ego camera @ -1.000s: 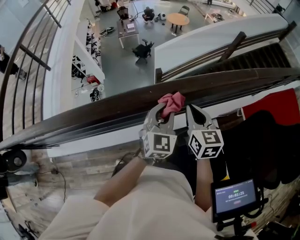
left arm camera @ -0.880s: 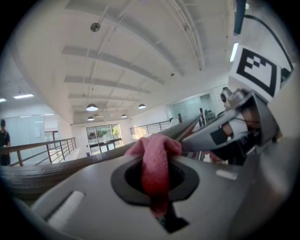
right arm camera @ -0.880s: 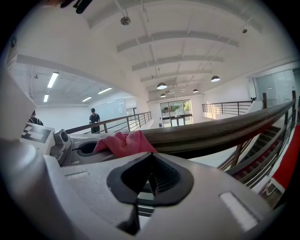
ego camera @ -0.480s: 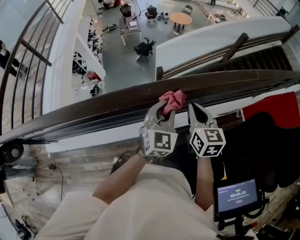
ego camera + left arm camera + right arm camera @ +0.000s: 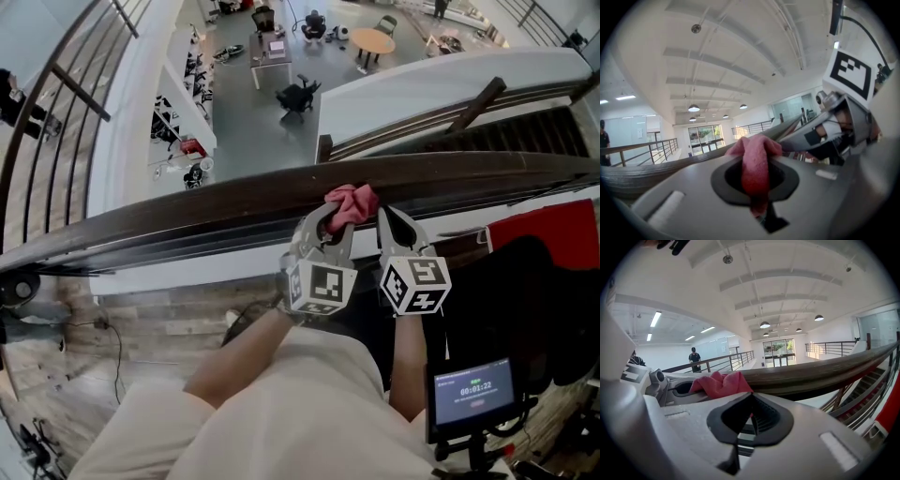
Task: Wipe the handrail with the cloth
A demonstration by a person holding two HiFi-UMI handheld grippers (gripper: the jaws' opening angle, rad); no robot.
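1. Little has moved: the cloth (image 5: 352,201) and both grippers have crept a touch rightward along the handrail (image 5: 187,212); the wiping stroke seems barely begun.
2. Left gripper (image 5: 328,220) pinches the cloth on the rail's top; right gripper (image 5: 388,217) is closed and empty, just beside.

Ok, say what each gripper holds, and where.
Left gripper pinches the crumpled pink cloth by one bunched end; right gripper, shut, holds nothing.

Screen (image 5: 475,391): seemingly 00:01:22 (blurry)
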